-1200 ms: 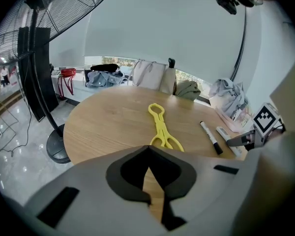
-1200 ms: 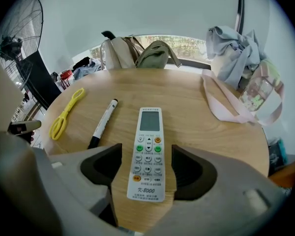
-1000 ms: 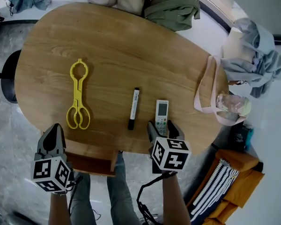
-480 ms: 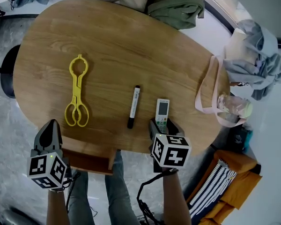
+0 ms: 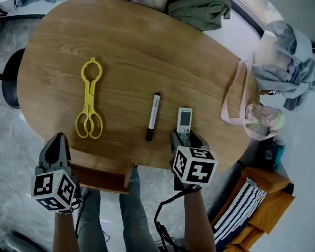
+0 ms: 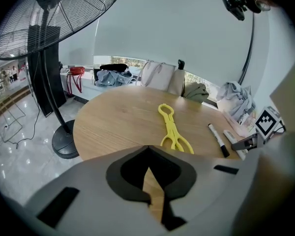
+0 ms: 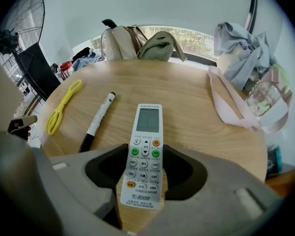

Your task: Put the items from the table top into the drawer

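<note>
Wooden worktop [image 5: 136, 46]: our right tool [image 5: 185, 138] straddles the remote control [image 7: 145, 156].
Its long axis runs along our jaws, which have just been closing and now pinch its sides; our left tool [image 5: 59, 139] is clenched, empty and farther off.

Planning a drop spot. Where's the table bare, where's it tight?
Bare: the wide far half of the table, between tongs and green bag; the strip between tongs and marker; the patch from remote to pink strap. Tight: near edge, where marker and remote lie close and the right claw has just been closing with the remote between its jaws.
</note>
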